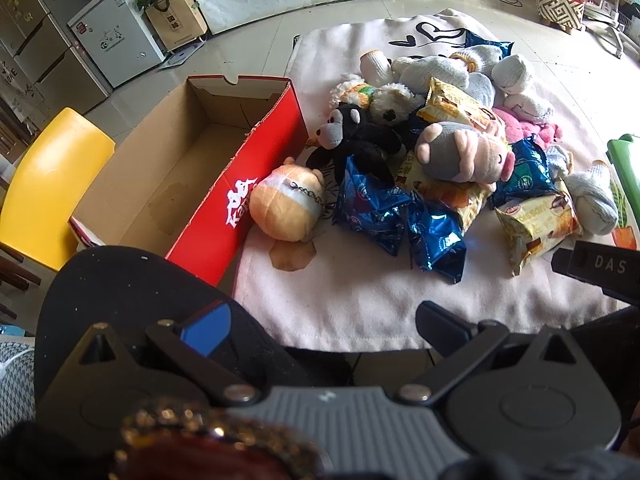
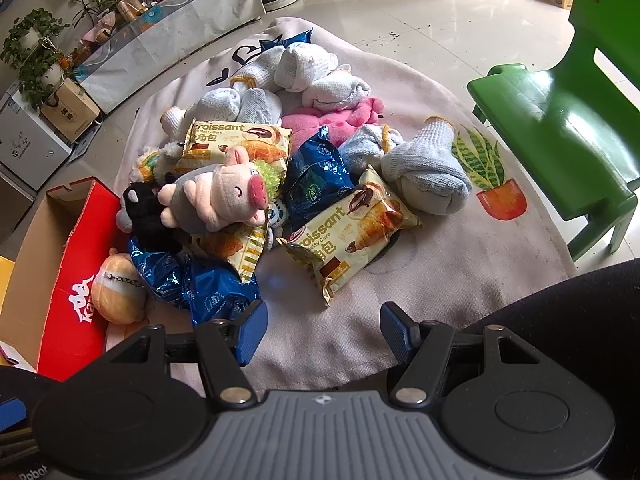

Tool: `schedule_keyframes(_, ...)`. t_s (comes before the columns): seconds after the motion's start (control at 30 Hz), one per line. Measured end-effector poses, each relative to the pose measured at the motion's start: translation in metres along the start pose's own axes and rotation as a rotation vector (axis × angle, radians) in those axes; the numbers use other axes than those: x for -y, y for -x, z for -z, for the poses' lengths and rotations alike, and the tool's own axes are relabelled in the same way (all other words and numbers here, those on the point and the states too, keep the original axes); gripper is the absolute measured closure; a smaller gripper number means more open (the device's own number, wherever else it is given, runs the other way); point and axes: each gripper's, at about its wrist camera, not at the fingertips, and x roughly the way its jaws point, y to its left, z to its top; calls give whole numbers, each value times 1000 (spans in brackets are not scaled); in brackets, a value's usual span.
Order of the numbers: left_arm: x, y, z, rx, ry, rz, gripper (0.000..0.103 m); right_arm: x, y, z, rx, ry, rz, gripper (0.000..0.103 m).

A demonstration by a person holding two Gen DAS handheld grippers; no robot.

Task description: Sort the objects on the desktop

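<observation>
the heap sits on a pale pink cloth [image 2: 400,320] just beside the open red box [image 1: 256,184], whose brown inside holds nothing. against the box wall lies a round peach plush [image 1: 286,206] with a chain; past it a black monkey [image 1: 356,140], a grey-and-pink pig [image 2: 224,196], crinkly blue packets [image 2: 200,288], croissant bags [image 2: 344,240] and rolled white socks [image 2: 428,180]. left gripper [image 1: 324,320] and right gripper [image 2: 322,330] hang spread apart over the cloth's near edge, gripping nothing.

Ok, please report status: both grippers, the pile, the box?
Left gripper open, empty. Right gripper open, empty. Pile of toys and snack packs unsorted on blanket. Red box empty, unobstructed.
</observation>
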Motion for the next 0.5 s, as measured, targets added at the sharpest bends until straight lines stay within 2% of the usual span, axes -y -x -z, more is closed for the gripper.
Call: schedule_keyframes(0.5,-10,-9,2,-46,50,-21,0,-1,0,1,0,1,-1,40)
